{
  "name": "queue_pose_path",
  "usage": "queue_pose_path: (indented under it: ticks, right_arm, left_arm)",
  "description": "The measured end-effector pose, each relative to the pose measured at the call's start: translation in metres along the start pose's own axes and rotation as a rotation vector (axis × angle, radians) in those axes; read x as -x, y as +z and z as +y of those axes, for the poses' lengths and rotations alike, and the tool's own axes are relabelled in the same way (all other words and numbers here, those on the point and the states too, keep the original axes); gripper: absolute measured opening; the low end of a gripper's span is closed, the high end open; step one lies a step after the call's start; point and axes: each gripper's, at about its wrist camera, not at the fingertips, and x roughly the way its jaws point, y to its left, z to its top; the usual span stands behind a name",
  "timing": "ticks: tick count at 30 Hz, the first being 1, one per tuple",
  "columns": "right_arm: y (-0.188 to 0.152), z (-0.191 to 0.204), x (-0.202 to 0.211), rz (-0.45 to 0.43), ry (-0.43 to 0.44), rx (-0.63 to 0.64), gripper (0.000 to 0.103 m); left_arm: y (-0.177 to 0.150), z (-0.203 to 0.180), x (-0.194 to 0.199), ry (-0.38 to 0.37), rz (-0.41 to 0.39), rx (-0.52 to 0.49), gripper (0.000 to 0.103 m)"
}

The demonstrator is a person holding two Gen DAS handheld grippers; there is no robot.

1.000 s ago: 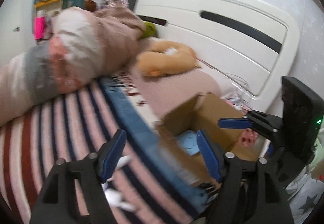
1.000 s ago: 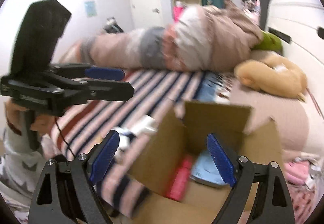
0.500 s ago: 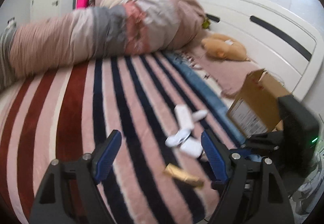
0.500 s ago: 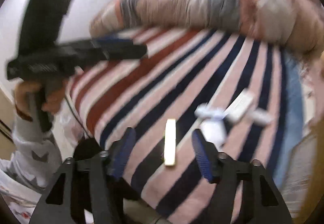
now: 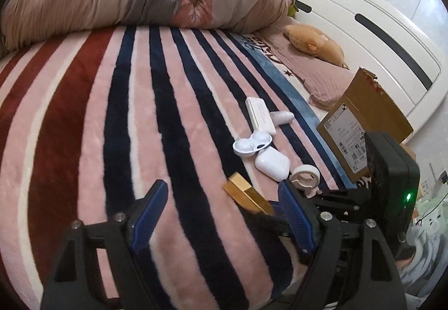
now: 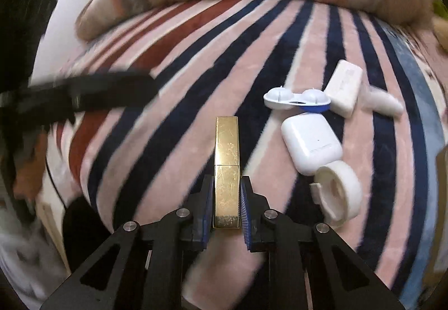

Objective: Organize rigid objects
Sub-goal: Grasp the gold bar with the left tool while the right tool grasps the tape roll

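The right tool (image 6: 226, 206) pinches the near end of the gold bar (image 6: 226, 158) at lower centre, ready to lift it off the striped bed (image 6: 168, 119); the left tool (image 5: 221, 214) gapes wide, empty.

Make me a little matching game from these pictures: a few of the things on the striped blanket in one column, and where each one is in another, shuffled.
Things:
1. gold bar
2. white tape roll
3. cardboard box
4. left gripper

Places or states:
A. open, holding nothing
B. at the bed's edge, near the headboard
C. clamped in the right gripper
D. beside the white earbud case

Pairs: 1-C, 2-D, 3-B, 4-A
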Motion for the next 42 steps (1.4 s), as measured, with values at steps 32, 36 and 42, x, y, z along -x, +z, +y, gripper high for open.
queue_pose_path:
  ticks: [32,36,42]
  right_arm:
    - [-0.018,-0.073,0.039,-0.094,-0.079,-0.031,0.061]
    - [-0.018,-0.062,0.025,-0.063,-0.128,0.036,0.055]
    - [-0.019,-0.057,0.032,-0.083,-0.180,0.061,0.039]
  left_arm:
    - [-0.035,-0.022,-0.052,0.131,0.057,0.071,0.039]
    - [-0.037,-0.026,-0.056,0.183,0.030,0.060,0.024]
    - [-0.028,-0.029,-0.046,0.193,0.021,0.012,0.015]
